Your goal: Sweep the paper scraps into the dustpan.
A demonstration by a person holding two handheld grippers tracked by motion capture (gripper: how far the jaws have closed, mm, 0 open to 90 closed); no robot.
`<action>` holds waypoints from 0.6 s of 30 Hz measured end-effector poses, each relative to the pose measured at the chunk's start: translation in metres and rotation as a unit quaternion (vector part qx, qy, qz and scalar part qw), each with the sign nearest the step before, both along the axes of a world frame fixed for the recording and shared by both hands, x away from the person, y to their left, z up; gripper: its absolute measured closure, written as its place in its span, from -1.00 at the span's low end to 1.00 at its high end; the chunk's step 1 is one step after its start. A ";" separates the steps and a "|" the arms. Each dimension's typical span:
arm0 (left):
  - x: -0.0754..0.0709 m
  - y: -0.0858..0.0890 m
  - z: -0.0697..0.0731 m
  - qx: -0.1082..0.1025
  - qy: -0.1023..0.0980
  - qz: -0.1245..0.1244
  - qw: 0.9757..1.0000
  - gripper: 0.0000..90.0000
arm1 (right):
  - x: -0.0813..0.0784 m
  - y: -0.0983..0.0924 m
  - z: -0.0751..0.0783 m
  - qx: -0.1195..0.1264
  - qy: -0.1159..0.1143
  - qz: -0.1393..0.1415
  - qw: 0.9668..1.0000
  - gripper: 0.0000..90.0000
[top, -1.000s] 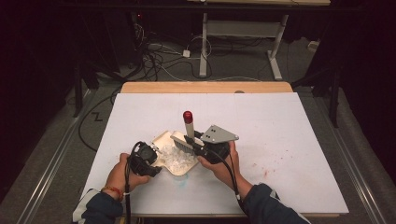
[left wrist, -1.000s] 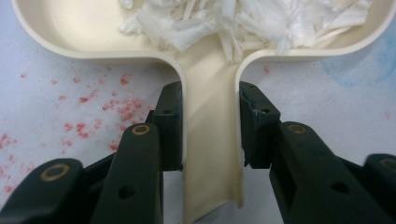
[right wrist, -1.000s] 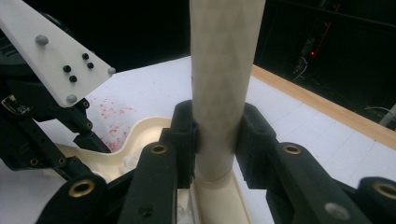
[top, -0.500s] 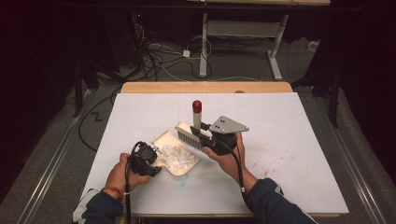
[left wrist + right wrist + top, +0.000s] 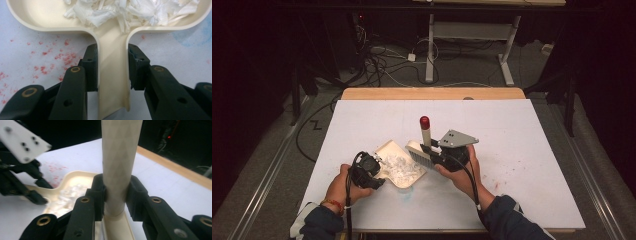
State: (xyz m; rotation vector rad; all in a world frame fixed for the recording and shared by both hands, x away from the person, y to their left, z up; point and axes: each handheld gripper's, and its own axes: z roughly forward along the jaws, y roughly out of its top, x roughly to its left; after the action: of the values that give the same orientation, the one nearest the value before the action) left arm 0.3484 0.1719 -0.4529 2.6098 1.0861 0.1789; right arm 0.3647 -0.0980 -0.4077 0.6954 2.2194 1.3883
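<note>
Dark surroundings, cables on the floor beyond a white table (image 5: pixel 362 120) with a wooden far edge.

Cream dustpan (image 5: pixel 388 150) lay flat on the table, near the front edge, left of centre. Held a heap of shredded white paper (image 5: pixel 402 168); in the left gripper view (image 5: pixel 130 12), heap cut off by the top of the frame. Dustpan handle (image 5: pixel 112 75) clamped between the jaws of the left gripper (image 5: pixel 371 172), one pad pressed against each side wall; handle end cut off below. Left hand (image 5: pixel 343 186) wrapped around the gripper body.

Cream brush (image 5: pixel 424 145) stood just beside the dustpan's right rim, handle upright, red cap (image 5: pixel 425 121) on top. Bristle end partly hidden behind the right gripper (image 5: pixel 432 159); contact with the table or the dustpan rim not determinable. Brush handle (image 5: pixel 119 165) clenched between the right gripper's jaws, seen close and blurred in the right gripper view; top cut off. Right hand (image 5: pixel 464 172) held the gripper, grey plate (image 5: pixel 458 138) above it.

Red speckles (image 5: pixel 62 58) scattered on the table beside the dustpan handle; faint blue smear (image 5: pixel 190 37) on the other side.
</note>
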 end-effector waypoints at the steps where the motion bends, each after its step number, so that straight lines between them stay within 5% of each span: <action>1: 0.000 0.000 0.000 0.000 0.000 0.000 1.000 0.41 | -0.002 0.003 -0.001 0.003 0.001 0.006 1.000 0.59; 7: 0.000 0.001 0.000 -0.003 -0.002 0.000 1.000 0.41 | -0.016 0.023 0.002 0.002 -0.015 0.042 0.999 0.59; 10: 0.000 0.001 0.000 -0.003 -0.002 -0.001 1.000 0.41 | -0.017 0.025 0.007 -0.003 -0.033 0.038 0.999 0.59; 18: 0.000 0.002 0.000 -0.004 0.000 -0.001 1.000 0.41 | -0.009 0.008 0.014 0.024 -0.029 0.019 0.999 0.59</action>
State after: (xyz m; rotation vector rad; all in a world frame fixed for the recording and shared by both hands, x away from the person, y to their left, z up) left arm 0.3480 0.1736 -0.4532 2.6041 1.0826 0.1729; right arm 0.3558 -0.0898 -0.3935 0.6234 2.1714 1.4649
